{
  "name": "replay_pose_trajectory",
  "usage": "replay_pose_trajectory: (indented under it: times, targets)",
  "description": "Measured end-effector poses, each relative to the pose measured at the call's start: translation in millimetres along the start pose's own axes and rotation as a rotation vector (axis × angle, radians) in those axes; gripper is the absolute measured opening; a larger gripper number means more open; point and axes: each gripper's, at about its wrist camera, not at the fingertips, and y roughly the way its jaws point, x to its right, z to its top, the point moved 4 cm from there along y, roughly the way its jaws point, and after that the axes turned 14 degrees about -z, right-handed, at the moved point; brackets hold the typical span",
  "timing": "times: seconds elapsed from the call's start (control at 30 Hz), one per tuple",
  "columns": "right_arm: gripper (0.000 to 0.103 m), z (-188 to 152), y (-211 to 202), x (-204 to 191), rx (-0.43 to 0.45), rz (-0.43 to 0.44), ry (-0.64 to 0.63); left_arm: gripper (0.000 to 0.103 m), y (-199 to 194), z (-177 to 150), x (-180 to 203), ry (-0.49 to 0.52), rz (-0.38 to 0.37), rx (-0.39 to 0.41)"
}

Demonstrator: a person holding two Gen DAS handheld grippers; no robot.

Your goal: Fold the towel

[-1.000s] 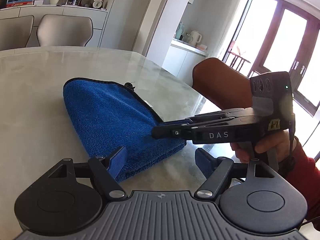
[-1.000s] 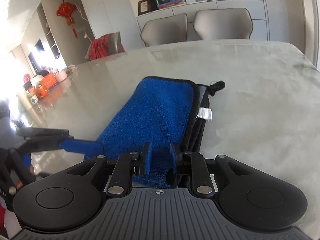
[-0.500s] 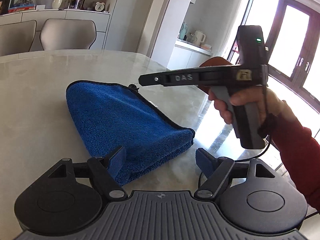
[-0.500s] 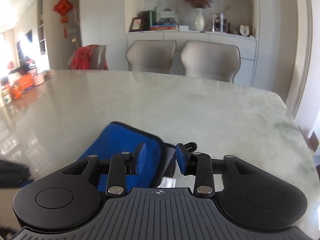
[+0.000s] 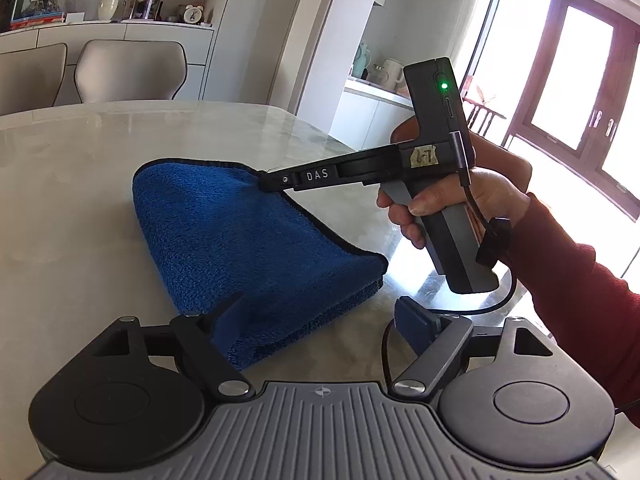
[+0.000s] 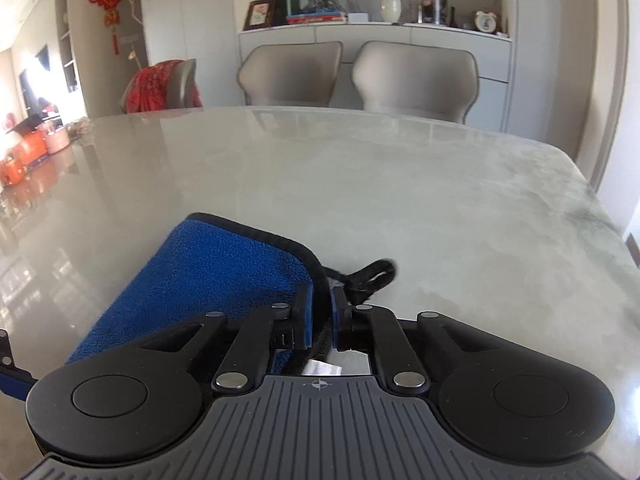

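— Marble surface (image 6: 400,184), dining chairs behind; where is the blue towel (image 5: 248,240)?

— Folded thick, lying flat near the front edge. The right gripper (image 6: 320,316) has its jaws nearly closed around the black-piped corner by the hanging loop (image 6: 372,276).

— And the left gripper (image 5: 324,320)?

— Jaws wide open, holding nothing, hovering over the near folded edge.

— Advice?

— Pinch every layer at that corner, let the left take the matching near corner, and carry both across evenly.

Deep blue terry towel (image 5: 240,236) with black edging and a black hanging loop (image 6: 370,276) — lying on a pale grey-green marbled table (image 6: 400,184). Black grippers with blue pads (image 5: 230,322) — the sleeve (image 5: 580,296) is dark red.
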Motion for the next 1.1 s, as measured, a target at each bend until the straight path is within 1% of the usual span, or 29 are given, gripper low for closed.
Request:
replay_pose_trajectory:
  times: [0.03,0.1,0.13,0.17,0.2,0.23,0.27,0.3,0.37,0.43,0.47,0.53,0.57,0.67,0.7,0.73,0.77,0.83,0.9,0.93,1.0,1.03,1.1]
  targets:
    - [0.008,-0.1,-1.2,-1.1,0.001,-0.012,-0.003,0.085,-0.3,0.0,-0.3,0.005,0.0,-0.001]
    - [0.013,0.8,-3.8,-4.3,0.003,-0.034,-0.016,0.085,0.5,-0.6,-1.5,0.011,0.002,-0.003]
    - [0.019,1.8,-5.5,-6.2,0.002,-0.045,-0.03,0.085,0.2,-0.3,-2.1,0.014,0.002,-0.002]
    - [0.024,2.8,-10.1,-8.5,0.008,-0.073,-0.046,0.085,-0.4,-0.6,-1.9,0.013,0.001,-0.002]
    - [0.026,3.0,-21.8,-13.8,0.053,-0.099,-0.066,0.085,0.2,0.2,-3.3,0.011,0.0,0.0]
    - [0.027,1.8,-29.7,-17.9,0.08,-0.084,-0.075,0.085,1.1,1.0,-5.2,0.006,-0.002,0.001]
    - [0.027,0.2,-36.7,-21.8,0.103,-0.063,-0.08,0.085,1.0,0.9,-5.7,0.004,-0.004,0.001]
    - [0.027,-4.4,-42.3,-26.4,0.092,-0.001,-0.078,0.085,0.9,0.8,-6.3,0.003,-0.005,0.001]
    - [0.027,-14.9,-53.6,-35.8,0.055,0.138,-0.071,0.085,0.6,1.5,-5.7,0.005,-0.009,0.002]
    - [0.027,-29.0,-59.3,-40.7,0.001,0.204,-0.072,0.086,0.1,2.4,-4.5,0.007,-0.015,0.003]
    - [0.027,-39.4,-62.1,-42.2,-0.016,0.201,-0.092,0.086,-0.1,2.2,-3.5,0.009,-0.022,0.002]
    - [0.027,-51.6,-67.7,-40.9,0.021,0.167,-0.118,0.087,3.2,0.4,-1.8,0.027,-0.03,-0.022]
    - [0.027,-56.0,-71.4,-38.6,0.035,0.154,-0.115,0.087,4.5,-0.2,-1.0,0.039,-0.021,-0.022]
    - [0.027,-57.7,-88.1,-36.3,0.05,0.118,-0.118,0.087,4.0,1.2,2.0,0.05,-0.01,-0.019]
    - [0.027,-57.9,-95.2,-35.0,0.061,0.11,-0.119,0.087,4.6,0.7,3.9,0.055,-0.018,-0.028]
    - [0.027,-59.2,-98.4,-33.6,0.06,0.109,-0.116,0.087,5.3,0.2,5.7,0.06,-0.025,-0.037]
    - [0.027,-62.5,-97.5,-31.2,0.033,0.11,-0.1,0.087,6.5,-1.3,7.2,0.067,-0.018,-0.045]
    - [0.027,-65.8,-97.9,-24.7,0.036,0.097,-0.079,0.087,7.7,-4.5,11.0,0.086,-0.007,-0.051]
    - [0.031,-68.4,-100.0,-19.0,0.01,0.048,-0.08,0.087,8.2,-7.2,13.6,0.085,-0.02,-0.064]
    - [0.032,-69.7,-98.8,-18.3,0.004,0.045,-0.084,0.087,8.4,-8.5,14.8,0.084,-0.026,-0.07]
    - [0.032,-70.6,-104.9,-14.9,0.026,0.035,-0.064,0.087,6.2,-7.6,14.9,0.074,-0.017,-0.066]
    - [0.032,-71.0,-108.4,-13.0,0.038,0.029,-0.053,0.087,1.0,-6.5,16.4,0.071,-0.002,-0.047]
    - [0.037,-69.8,-125.1,-9.4,0.096,-0.016,-0.025,0.087,-7.8,-7.4,17.9,0.064,0.005,-0.015]
